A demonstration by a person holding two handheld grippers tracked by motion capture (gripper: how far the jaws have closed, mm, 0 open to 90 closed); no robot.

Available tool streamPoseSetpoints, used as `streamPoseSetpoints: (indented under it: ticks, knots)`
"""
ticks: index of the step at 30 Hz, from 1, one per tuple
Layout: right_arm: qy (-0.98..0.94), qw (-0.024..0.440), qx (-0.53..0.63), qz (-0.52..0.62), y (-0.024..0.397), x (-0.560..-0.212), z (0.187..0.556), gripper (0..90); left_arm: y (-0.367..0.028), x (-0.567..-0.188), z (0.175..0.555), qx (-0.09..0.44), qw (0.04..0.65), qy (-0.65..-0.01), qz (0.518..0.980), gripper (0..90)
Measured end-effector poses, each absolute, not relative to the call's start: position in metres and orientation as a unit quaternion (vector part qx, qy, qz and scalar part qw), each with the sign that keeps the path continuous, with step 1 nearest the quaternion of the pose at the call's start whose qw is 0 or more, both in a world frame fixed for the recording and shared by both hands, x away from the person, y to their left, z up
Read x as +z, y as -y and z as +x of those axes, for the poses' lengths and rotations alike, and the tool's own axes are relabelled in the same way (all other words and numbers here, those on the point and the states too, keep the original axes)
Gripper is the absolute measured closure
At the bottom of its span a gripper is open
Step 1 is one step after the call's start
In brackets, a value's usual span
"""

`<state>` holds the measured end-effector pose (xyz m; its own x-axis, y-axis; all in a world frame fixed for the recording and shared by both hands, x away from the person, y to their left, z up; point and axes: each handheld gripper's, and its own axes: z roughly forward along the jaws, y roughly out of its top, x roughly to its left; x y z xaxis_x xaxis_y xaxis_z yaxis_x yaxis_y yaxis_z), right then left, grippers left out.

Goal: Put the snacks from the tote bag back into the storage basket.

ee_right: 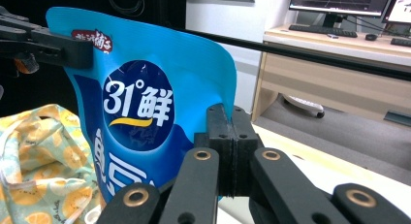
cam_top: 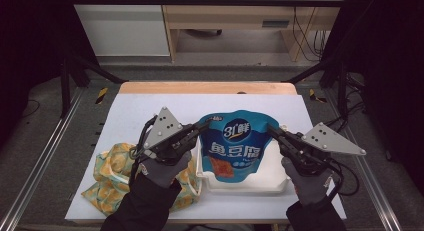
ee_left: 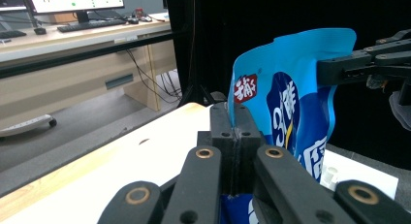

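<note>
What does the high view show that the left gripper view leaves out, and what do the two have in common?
The high view takes in the fruit-print cloth bag at the table's left, the white tray under the pouch, and both gloved hands with their grey plates. The left gripper view instead looks past the table to a desk with a monitor and keyboard. Both show the blue snack pouch held by its two top corners: the left claw is shut on one corner and the right claw on the other.

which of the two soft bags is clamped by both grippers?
The blue snack pouch, pinched at its top corners by left gripper and right gripper; the yellow fruit-print bag lies untouched.
</note>
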<state>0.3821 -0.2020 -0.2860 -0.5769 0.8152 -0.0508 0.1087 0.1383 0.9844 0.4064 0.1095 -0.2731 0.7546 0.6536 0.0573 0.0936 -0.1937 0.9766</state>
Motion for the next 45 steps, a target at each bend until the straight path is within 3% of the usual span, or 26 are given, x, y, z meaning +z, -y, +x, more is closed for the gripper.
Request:
streamPoseSetpoints:
  ticks: [37, 45]
  knots:
    - [-0.713, 0.281, 0.537, 0.353, 0.194, -0.331, 0.394, 89.4, -0.118, -0.321, 0.411, 0.227, 0.553, -0.278, 0.752, 88.5]
    - [-0.710, 0.278, 0.542, 0.353, 0.196, -0.331, 0.392, 80.3, -0.121, -0.322, 0.406, 0.231, 0.554, -0.270, 0.753, 77.2]
